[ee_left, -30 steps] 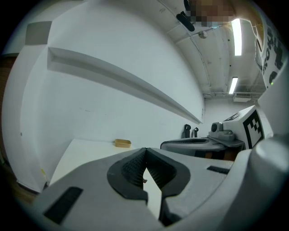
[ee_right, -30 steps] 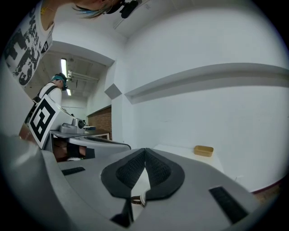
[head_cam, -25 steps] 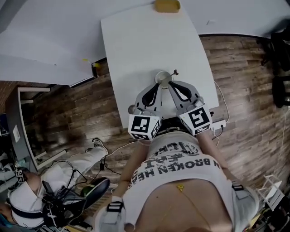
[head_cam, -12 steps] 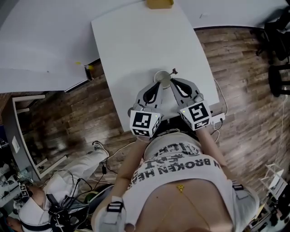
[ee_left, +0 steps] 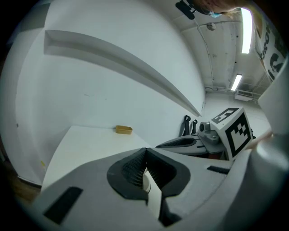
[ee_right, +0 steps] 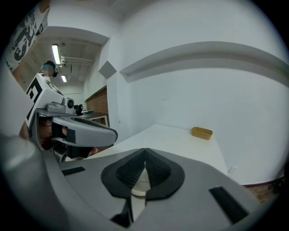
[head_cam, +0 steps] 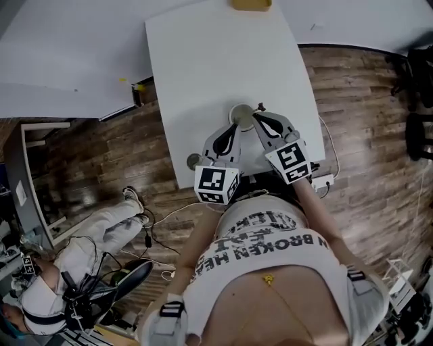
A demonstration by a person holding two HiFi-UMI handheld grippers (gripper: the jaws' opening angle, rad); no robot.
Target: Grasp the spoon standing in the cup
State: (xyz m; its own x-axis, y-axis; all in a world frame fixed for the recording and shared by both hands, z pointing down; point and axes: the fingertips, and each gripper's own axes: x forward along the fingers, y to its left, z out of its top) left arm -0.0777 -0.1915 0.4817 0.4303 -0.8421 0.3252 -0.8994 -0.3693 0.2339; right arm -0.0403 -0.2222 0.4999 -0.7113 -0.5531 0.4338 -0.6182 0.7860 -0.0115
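Cup (head_cam: 241,112) on table (head_cam: 203,67), toward near edge; container (head_cam: 251,4) at far edge

There is one white table (head_cam: 203,61). On it are one cup (head_cam: 241,112), one spoon (head_cam: 260,108) and one small yellow box (head_cam: 251,5). There are two grippers, the left gripper (head_cam: 237,126) and the right gripper (head_cam: 256,120). There are two people, one person in a printed shirt (head_cam: 270,250) and one person on the floor (head_cam: 81,263).

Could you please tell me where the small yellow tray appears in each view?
Head view: yellow tray at the top edge.
Left gripper view: tray left of centre, above the jaws.
Right gripper view: tray right of centre.
Shared landmark: the white table it sits on.
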